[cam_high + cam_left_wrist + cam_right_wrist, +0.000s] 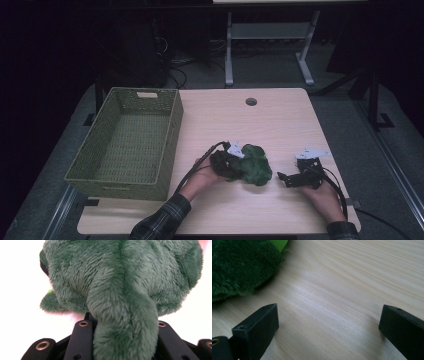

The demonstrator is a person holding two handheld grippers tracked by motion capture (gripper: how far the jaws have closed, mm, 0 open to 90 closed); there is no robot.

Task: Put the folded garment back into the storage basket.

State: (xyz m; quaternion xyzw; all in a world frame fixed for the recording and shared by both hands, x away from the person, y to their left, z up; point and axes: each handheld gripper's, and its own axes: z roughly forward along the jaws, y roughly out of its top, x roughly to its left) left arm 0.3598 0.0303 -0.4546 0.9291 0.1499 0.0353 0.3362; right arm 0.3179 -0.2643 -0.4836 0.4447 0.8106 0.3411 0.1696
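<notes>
High view has my left gripper [231, 159] clamped on one fuzzy, lumpy green plush toy [256, 165] lying on the table [280, 120] just beside my right gripper [289, 179], whose blocky black jaws gape wide with only bare wood between them. Tabletop is pale woodgrain with a round cable hole [251, 101]. One woven green basket [127, 142] sits at the left edge. Room's dark, grey floor behind.
</notes>
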